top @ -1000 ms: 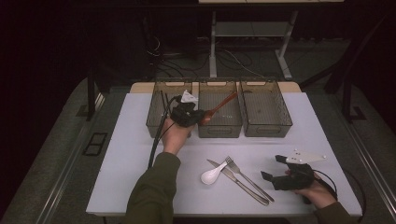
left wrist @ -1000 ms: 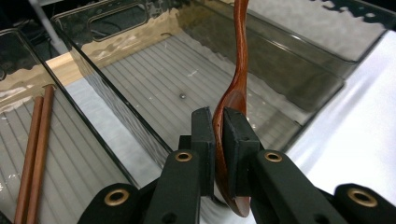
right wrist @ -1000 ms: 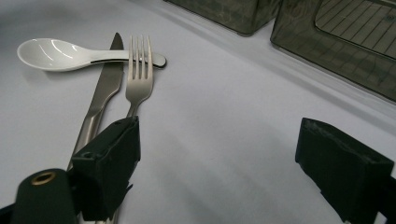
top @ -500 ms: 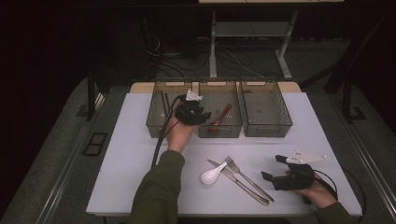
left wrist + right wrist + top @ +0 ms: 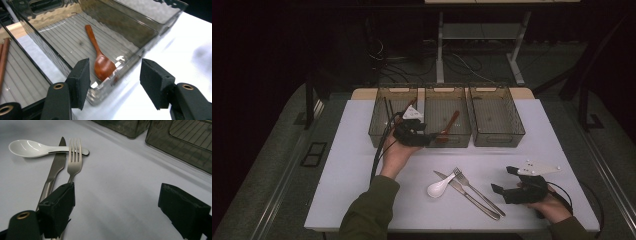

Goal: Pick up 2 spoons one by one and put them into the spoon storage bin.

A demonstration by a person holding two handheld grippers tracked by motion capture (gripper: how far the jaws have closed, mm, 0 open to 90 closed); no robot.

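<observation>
Three smoky plastic bins stand side by side along the far edge of the white table (image 5: 337, 165), their walls almost touching. At the far left, the left bin (image 5: 382, 127) holds dark sticks leaning along its length. Next, the left gripper (image 5: 424, 137) hovers over the near rim of the middle bin (image 5: 462, 140), held from below by the left hand (image 5: 397, 152); its jaws have just been opening and now stand spread with nothing between them. Just beyond that rim, the wooden spoon (image 5: 100, 56) lies flat on the ribbed floor of the middle bin, bowl close to the near wall and handle slanting toward the far wall, apart from both pads. The right bin (image 5: 517, 127) stands beside it. In front of the bins a wide bare strip of table runs across. Nearer the person, a white spoon (image 5: 37, 148), a knife (image 5: 56, 168) and a fork (image 5: 73, 161) lie bunched together at mid-table, the spoon's handle crossing under the fork tines. Well to their right, the right gripper (image 5: 508, 181) rests low near the front edge in the right hand (image 5: 554, 207), jaws spread and empty, with open tabletop between them.
</observation>
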